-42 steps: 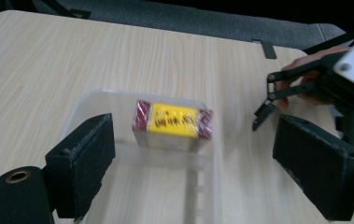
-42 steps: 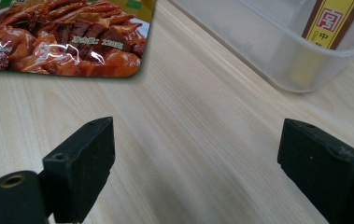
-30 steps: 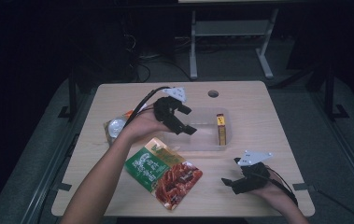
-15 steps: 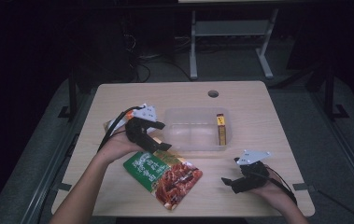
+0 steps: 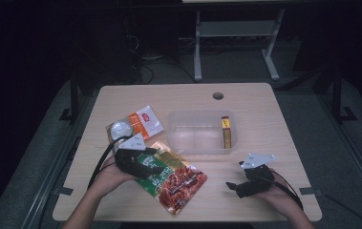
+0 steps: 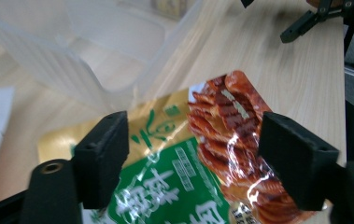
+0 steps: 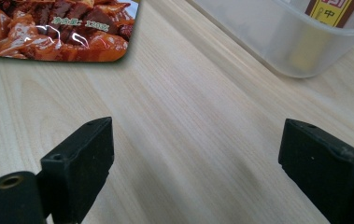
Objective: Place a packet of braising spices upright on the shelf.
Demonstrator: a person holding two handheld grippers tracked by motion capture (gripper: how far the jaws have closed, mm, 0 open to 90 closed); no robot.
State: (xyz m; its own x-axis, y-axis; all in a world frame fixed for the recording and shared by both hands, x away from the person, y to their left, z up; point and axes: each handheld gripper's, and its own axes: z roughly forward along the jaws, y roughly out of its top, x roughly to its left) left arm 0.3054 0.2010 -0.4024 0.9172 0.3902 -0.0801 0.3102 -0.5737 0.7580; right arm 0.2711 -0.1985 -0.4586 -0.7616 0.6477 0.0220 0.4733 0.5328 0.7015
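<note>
A green and red snack bag (image 5: 175,182) lies flat on the table in front of a clear plastic container (image 5: 200,150). My left gripper (image 5: 155,164) is low over the bag's green end. In the left gripper view its jaws straddle the bag (image 6: 202,182), one to each side. They have just been closing, and the pads stand apart from the bag, so the gripper (image 6: 195,161) is open. My right gripper (image 5: 236,187) rests near the table's front right, open (image 7: 193,158) over bare wood. The bag's corner (image 7: 58,28) lies ahead of it.
A yellow and brown box (image 5: 225,132) stands inside the container against its right wall. An orange and white packet (image 5: 144,121) and a round white object (image 5: 120,129) lie left of the container. A cable hole (image 5: 218,96) is in the table's far side.
My left gripper came from above the container towards the near left and sank onto the snack bag; its jaws narrowed a little. The right gripper kept still.
</note>
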